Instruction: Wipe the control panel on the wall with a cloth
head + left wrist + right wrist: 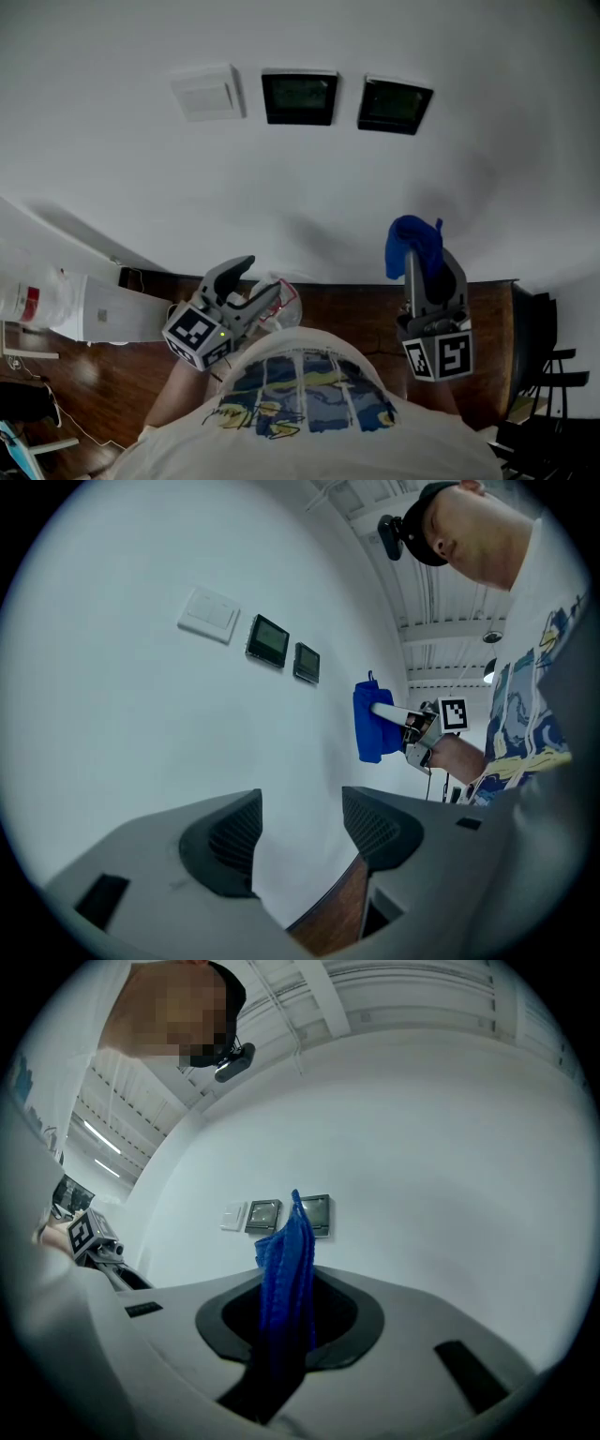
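Note:
Two dark control panels (pixel 299 97) (pixel 395 104) hang on the white wall beside a white switch plate (pixel 207 92); the same panels (pixel 263 1215) (pixel 315 1215) show in the right gripper view. My right gripper (pixel 420 255) is shut on a blue cloth (pixel 413 243), held up below the right panel and apart from the wall. The cloth (pixel 289 1283) stands bunched between its jaws. My left gripper (pixel 261 286) is open and holds nothing, low at the left. From the left gripper view (pixel 302 832), the cloth (pixel 370 722) sits right of the panels (pixel 268 640).
A dark wooden floor (pixel 103 384) runs along the foot of the wall. A white box-like unit (pixel 103 308) with a red-marked container (pixel 23 301) lies at the left. Dark chairs (pixel 541 375) stand at the right. The person's patterned shirt (pixel 305 394) fills the bottom.

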{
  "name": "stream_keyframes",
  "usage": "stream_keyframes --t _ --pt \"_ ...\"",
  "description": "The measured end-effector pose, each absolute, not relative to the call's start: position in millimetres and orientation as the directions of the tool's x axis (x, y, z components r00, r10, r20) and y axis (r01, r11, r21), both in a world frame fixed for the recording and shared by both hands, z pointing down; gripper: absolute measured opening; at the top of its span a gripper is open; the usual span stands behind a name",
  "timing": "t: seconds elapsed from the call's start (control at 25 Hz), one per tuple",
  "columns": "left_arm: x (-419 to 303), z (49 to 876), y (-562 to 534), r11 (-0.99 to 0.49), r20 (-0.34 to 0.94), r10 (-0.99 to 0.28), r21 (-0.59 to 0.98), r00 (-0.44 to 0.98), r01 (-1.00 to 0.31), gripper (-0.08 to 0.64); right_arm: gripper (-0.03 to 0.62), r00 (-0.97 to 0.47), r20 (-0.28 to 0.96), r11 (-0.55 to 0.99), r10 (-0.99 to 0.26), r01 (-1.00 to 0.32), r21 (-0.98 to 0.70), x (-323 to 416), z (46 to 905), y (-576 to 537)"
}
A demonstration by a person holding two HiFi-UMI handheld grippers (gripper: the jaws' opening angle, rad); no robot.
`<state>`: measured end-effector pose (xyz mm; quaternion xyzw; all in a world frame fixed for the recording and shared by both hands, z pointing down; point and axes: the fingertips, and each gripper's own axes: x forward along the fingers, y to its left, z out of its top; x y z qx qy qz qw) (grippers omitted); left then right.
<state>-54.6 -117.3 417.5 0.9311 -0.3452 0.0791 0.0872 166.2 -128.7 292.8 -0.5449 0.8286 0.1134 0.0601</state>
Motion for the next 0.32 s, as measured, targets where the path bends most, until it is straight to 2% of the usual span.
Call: stream_keyframes --t 0.32 --pt "-56.2 417.1 -120.7 -0.745 0.209 -0.63 0.109 0.748 -0.658 0.242 0.095 -0.392 -0.228 0.376 -0.891 -0.92 0.112 167.5 293.5 -132.7"
